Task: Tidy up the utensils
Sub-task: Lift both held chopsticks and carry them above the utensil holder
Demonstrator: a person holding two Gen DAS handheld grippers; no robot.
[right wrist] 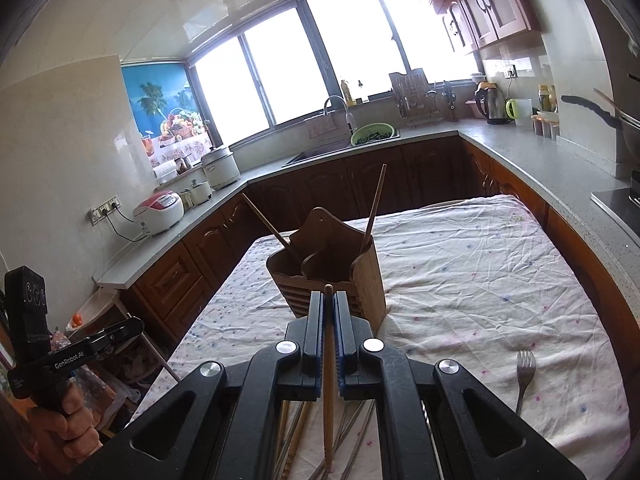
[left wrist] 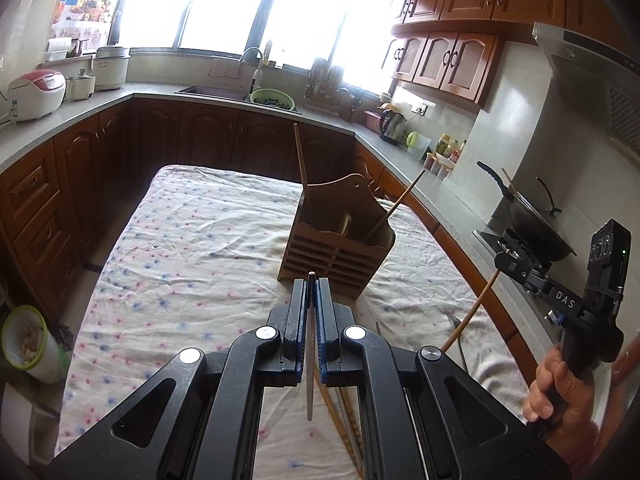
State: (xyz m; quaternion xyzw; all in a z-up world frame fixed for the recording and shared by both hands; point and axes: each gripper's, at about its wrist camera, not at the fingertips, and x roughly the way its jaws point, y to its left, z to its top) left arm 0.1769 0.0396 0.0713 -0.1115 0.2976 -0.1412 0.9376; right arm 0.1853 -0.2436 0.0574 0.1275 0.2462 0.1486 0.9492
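Note:
A wooden utensil holder point(left wrist: 336, 244) point(right wrist: 332, 268) stands upright on the cloth-covered table, with two wooden chopsticks point(left wrist: 301, 160) point(right wrist: 376, 200) leaning out of it. My left gripper point(left wrist: 311, 284) is shut on a thin metal chopstick point(left wrist: 310, 360), held above the table just in front of the holder. My right gripper point(right wrist: 328, 300) is shut on a wooden chopstick point(right wrist: 329, 380), also in front of the holder; it shows at the right of the left wrist view point(left wrist: 472, 312). More chopsticks point(right wrist: 292, 436) lie on the cloth under the grippers. A metal fork point(right wrist: 524, 372) lies at the right.
The table carries a white flowered cloth point(left wrist: 180, 248). Grey counters with brown cabinets point(left wrist: 200, 136) ring it. A sink with a green colander point(right wrist: 372, 134), rice cookers point(right wrist: 160, 212), a kettle point(left wrist: 392, 124) and a wok on the stove point(left wrist: 532, 220) stand on the counters.

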